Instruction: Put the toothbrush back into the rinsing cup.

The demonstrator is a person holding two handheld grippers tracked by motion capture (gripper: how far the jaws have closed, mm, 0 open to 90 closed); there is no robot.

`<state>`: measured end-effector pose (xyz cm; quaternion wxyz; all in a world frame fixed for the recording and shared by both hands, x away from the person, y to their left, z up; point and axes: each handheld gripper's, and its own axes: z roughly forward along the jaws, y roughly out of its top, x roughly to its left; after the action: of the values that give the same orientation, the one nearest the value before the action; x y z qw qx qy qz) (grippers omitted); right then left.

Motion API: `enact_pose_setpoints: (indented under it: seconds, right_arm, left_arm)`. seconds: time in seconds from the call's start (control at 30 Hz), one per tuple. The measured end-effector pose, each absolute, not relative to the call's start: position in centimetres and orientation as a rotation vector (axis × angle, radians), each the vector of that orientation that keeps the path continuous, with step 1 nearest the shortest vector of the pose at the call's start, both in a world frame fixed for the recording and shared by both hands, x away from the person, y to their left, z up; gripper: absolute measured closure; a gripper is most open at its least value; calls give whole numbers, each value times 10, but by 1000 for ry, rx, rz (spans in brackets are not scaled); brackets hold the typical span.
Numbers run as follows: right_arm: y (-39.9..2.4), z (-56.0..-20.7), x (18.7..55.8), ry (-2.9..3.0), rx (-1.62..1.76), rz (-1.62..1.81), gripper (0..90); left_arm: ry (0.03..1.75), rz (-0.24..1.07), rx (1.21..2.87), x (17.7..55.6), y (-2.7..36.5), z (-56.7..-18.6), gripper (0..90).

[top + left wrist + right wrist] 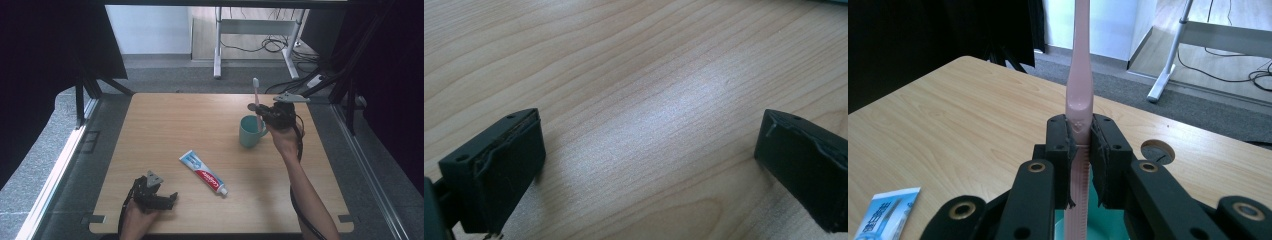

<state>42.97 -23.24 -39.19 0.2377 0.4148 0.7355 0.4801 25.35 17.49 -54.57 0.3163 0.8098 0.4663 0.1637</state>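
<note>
Your left tool (159,195) rests low at the near left of the wooden table (165,120), its jaws spread wide over bare wood with nothing between them. Just beyond it and to its right lies a toothpaste tube (203,172), flat, cap end pointing toward the near right. Farther right, your right tool (263,114) hangs above a teal mug (249,132), jaws clamped tight on the handle of a pink toothbrush (257,102). The toothbrush stands upright, its bristle head well above the tool and its lower end down inside the mug, straight beneath the tool. A round cable port (1157,151) sits in the table just behind that tool.
</note>
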Motion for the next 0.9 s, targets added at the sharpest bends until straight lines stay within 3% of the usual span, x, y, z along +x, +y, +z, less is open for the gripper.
enact_pose_setpoints:
  seconds: [0.9]
  right_arm:
    - [-229,-443,442,2044,1174,1288,785]
  left_arm:
    - [1227,430,2132,253,175,-546,0]
